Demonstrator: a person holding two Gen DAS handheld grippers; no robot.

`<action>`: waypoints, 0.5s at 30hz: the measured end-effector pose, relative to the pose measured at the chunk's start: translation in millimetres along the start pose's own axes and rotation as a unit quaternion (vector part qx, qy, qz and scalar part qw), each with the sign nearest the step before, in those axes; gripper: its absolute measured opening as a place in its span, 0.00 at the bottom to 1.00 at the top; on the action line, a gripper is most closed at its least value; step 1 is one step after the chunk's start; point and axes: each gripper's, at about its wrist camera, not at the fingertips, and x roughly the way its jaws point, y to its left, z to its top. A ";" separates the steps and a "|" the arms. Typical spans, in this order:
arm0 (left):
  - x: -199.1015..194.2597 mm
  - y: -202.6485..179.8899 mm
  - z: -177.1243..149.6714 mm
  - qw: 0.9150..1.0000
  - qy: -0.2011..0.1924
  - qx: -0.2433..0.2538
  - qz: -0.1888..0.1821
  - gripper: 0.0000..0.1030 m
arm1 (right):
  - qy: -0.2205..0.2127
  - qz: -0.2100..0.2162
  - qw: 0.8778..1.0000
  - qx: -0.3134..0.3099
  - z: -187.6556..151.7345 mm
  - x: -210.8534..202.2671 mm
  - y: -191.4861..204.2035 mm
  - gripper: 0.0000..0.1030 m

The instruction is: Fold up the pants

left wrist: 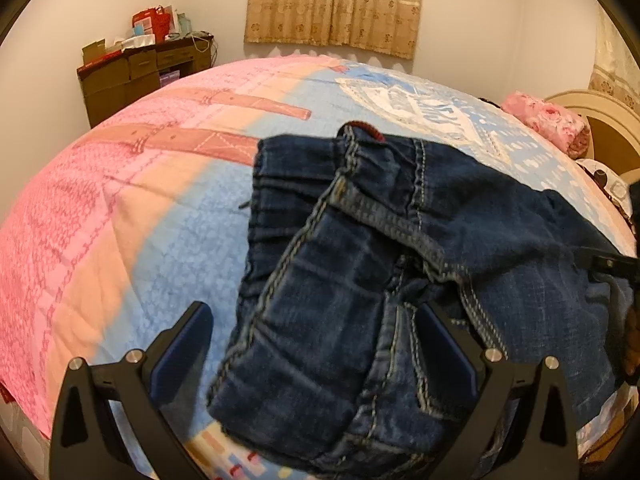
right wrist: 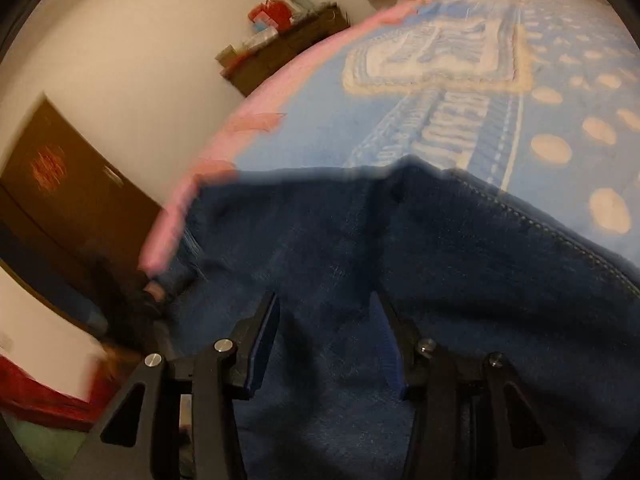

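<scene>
Left wrist: unlabeled jeans

One pair of dark denim pants lies on one bed with a pink-and-blue cover; two grippers are present, the left gripper with two fingers spread wide and the right gripper likewise with two fingers apart over the denim. Further back: one brown desk against the wall, one curtain, one pink floral bundle at the bed's far corner. The right wrist view adds one dark door.
</scene>
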 end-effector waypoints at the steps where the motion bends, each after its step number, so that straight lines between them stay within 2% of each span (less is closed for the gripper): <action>1: 0.0 -0.5 2.3 1.000 -0.004 0.004 0.005 1.00 | 0.000 -0.005 1.000 0.013 -0.7 -5.0 3.8 0.48; 2: 0.2 -0.6 4.5 1.000 -0.010 0.008 0.009 1.00 | -0.011 0.005 1.000 0.025 -3.3 -14.4 7.8 0.48; 4: 4.0 1.5 8.1 1.000 -0.014 0.008 0.009 1.00 | -0.045 0.037 0.998 0.009 -18.8 -43.3 22.5 0.48; 5: 6.4 3.8 10.1 1.000 -0.014 0.004 0.003 1.00 | -0.050 0.030 0.998 -0.006 -29.1 -53.7 31.8 0.50; 7: 10.9 10.0 14.2 1.000 -0.018 -0.010 -0.006 1.00 | -0.033 -0.009 0.999 -0.042 -52.3 -59.0 51.8 0.53; 9: 13.1 12.3 17.4 1.000 -0.022 -0.012 0.003 1.00 | -0.010 -0.038 0.997 -0.070 -74.0 -53.9 66.1 0.53; 11: 15.7 11.5 21.2 1.000 -0.024 -0.008 0.014 1.00 | 0.032 -0.014 0.998 -0.060 -95.7 -35.2 68.1 0.53; 12: 16.9 9.9 23.8 0.999 -0.027 0.001 0.024 1.00 | 0.052 -0.017 0.997 -0.056 -106.4 -20.5 73.5 0.53; 14: 19.4 6.4 29.8 0.998 -0.033 0.029 0.033 1.00 | 0.039 -0.039 0.993 -0.108 -115.7 -18.8 96.7 0.60; 15: 19.7 5.3 33.4 0.998 -0.031 0.039 0.036 1.00 | 0.044 -0.019 0.993 -0.109 -115.6 -20.1 101.7 0.60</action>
